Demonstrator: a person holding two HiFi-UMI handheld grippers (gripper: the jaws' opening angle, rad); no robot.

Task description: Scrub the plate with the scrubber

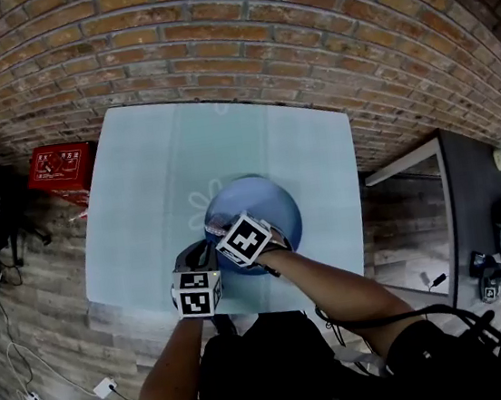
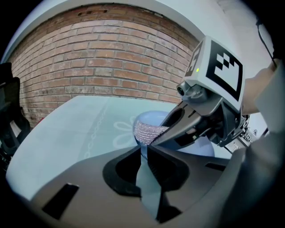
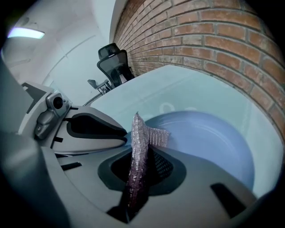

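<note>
A round blue plate [image 1: 265,204] lies near the middle of the table [image 1: 138,182], which is covered by a pale blue cloth. My left gripper [image 1: 204,254] is shut on the plate's near rim [image 2: 144,182], which runs edge-on between its jaws. My right gripper [image 1: 222,233] is shut on a silvery mesh scrubber [image 3: 137,164]. The scrubber's free end [image 2: 149,132] rests against the plate's rim beside the left gripper's tips. In the right gripper view the plate's bowl [image 3: 209,142] spreads out to the right and the left gripper [image 3: 89,129] is close on the left.
A brick wall [image 1: 237,31] stands behind the table. A red box [image 1: 63,166] sits on the floor to the left, with cables near it. A dark desk [image 1: 475,201] stands to the right. A black office chair [image 3: 113,60] is beyond the table's far end.
</note>
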